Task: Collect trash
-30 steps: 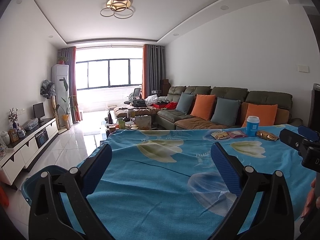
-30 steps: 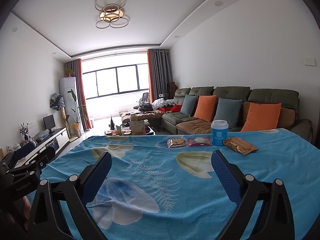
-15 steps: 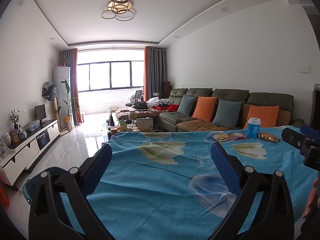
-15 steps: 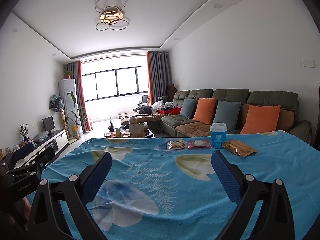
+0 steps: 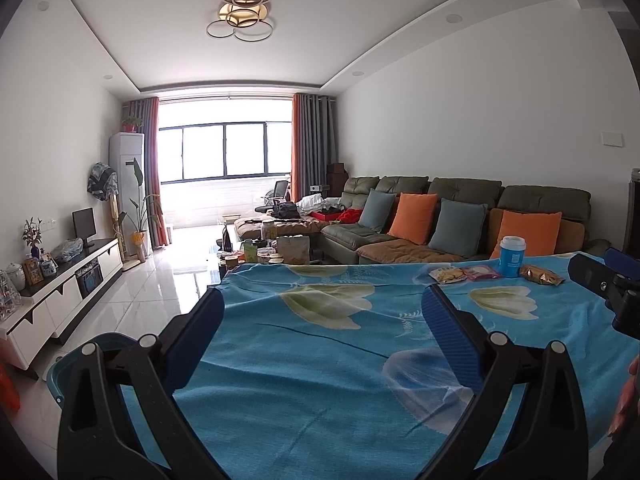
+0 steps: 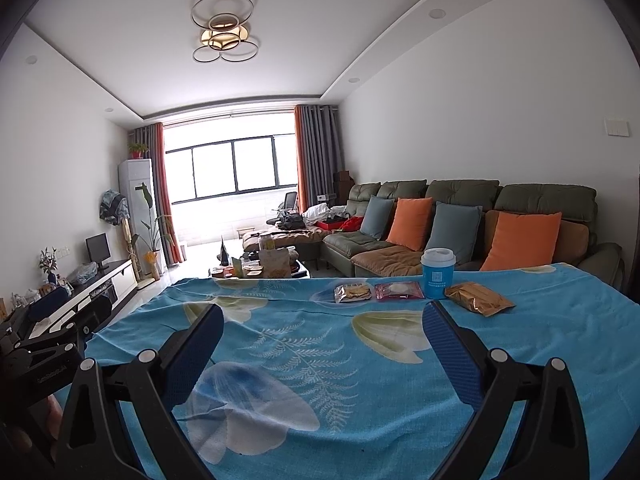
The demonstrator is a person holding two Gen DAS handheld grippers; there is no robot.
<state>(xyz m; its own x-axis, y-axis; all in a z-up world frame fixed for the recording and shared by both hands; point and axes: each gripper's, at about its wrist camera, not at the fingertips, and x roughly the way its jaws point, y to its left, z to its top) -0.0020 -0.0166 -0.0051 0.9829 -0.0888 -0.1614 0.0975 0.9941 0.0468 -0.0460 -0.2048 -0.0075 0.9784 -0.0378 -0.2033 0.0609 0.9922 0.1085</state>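
Meanwhile, both the left claw point(image 5: 320, 320) and right claw point(image 6: 322, 326) hover wide open and empty over the cloth-covered counter point(image 6: 320, 360), whose far edge holds a cup point(image 6: 437, 273) and three wrappers point(image 6: 478, 298).

The left gripper point(image 5: 320, 308) is held level and faces forward, its two blue-padded fingers point(image 5: 450, 340) spread wide apart with nothing between them. The right gripper point(image 6: 322, 322) is in the same pose, level, its fingers point(image 6: 452, 354) equally wide and empty. The two are held side by side and apart: the right one's black body shows at the right edge of the left wrist view, the left one's at the left edge of the right wrist view. A sliver of what is probably the person's right hand point(image 5: 626, 396) shows low at that right edge.
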